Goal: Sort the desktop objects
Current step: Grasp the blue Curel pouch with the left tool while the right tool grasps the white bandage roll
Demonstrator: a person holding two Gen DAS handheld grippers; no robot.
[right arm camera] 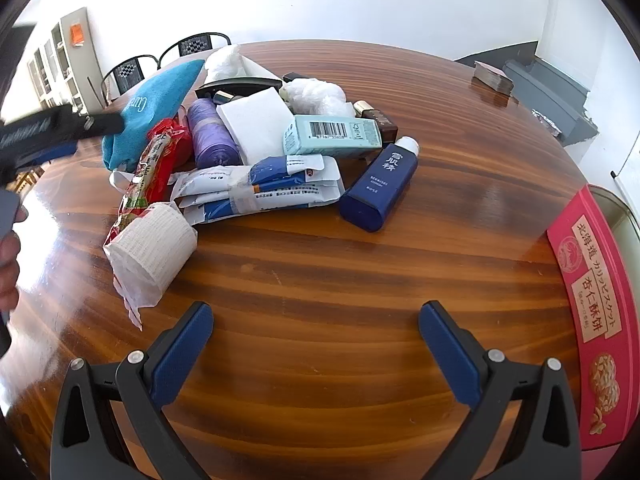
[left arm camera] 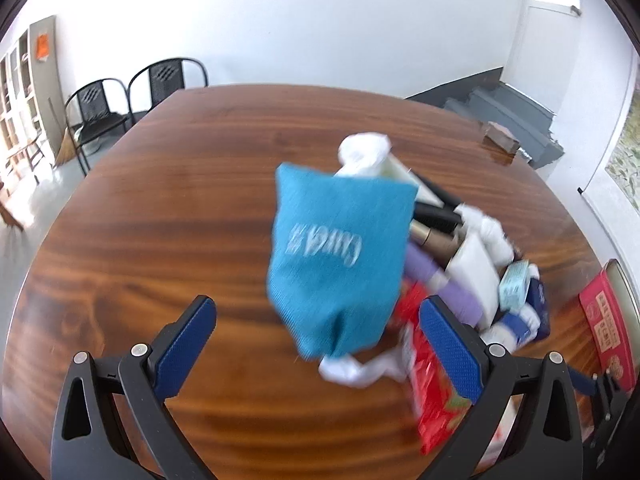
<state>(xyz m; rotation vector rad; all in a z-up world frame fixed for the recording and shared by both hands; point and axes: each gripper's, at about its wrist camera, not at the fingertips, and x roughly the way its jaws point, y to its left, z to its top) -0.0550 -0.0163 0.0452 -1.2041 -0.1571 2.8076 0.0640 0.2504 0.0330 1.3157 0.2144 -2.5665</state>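
A heap of desktop items lies on the round wooden table (right arm camera: 320,264). In it are a teal pouch (right arm camera: 152,108), a red snack packet (right arm camera: 154,160), a purple roll (right arm camera: 212,136), a mint box (right arm camera: 332,136), wipes packs (right arm camera: 260,188), a dark blue bottle (right arm camera: 380,184) and a white bandage roll (right arm camera: 152,248). My left gripper (left arm camera: 318,308) is open, and the blurred teal pouch (left arm camera: 340,264) sits just ahead, its lower end between the fingertips and untouched. My right gripper (right arm camera: 316,312) is open over bare wood, short of the heap.
A pink biscuit tin (right arm camera: 592,300) stands at the table's right edge. A brown block (right arm camera: 494,76) rests at the far side. Two black chairs (left arm camera: 132,100) stand beyond the table on the left. A hand (right arm camera: 8,256) shows at the left edge.
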